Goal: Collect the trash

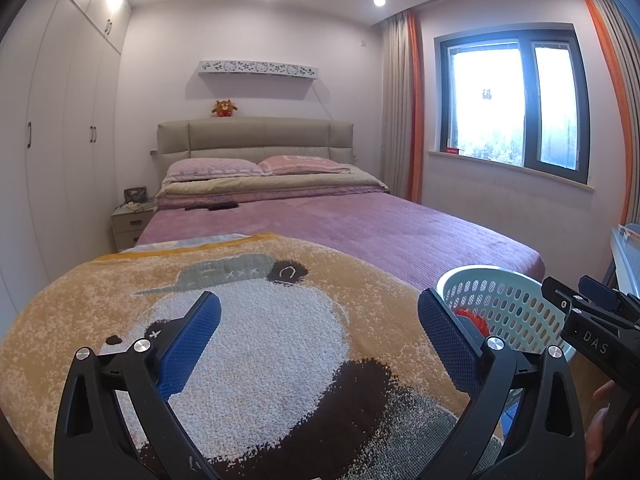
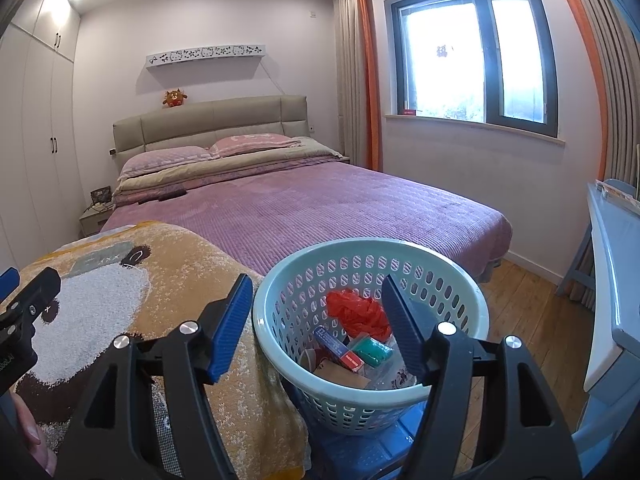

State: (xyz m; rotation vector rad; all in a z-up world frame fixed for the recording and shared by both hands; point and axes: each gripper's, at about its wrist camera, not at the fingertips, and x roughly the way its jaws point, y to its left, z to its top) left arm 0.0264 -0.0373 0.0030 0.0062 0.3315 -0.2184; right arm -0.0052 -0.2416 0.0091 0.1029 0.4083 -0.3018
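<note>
Left wrist view:
Left gripper (image 1: 320,330): fingers spread wide, holding nothing, above the bear-print blanket (image 1: 240,320) on the foot of the bed (image 1: 360,224).
Right gripper (image 1: 576,300): seen at the right edge, with "DAS" readable on its black body; its jaw state cannot be told from here.
Laundry basket (image 1: 504,300): pale green and perforated, just beside the bed's corner; only a red scrap shows inside.
Count: two pink pillows (image 1: 212,168), one plush toy (image 1: 224,108) on the headboard.

Right wrist view:
Right gripper (image 2: 316,320): jaws wide apart, empty, over the basket rim (image 2: 260,320).
Trash in basket: one red plastic bag (image 2: 356,308), one blue-and-red box (image 2: 338,348) whose print is too small to read, one green packet (image 2: 372,350), one brown card piece (image 2: 340,374).
Blue stool (image 2: 372,444): under the basket, seen only from this camera.
Left gripper (image 2: 24,300): only partly seen at the left edge.
</note>
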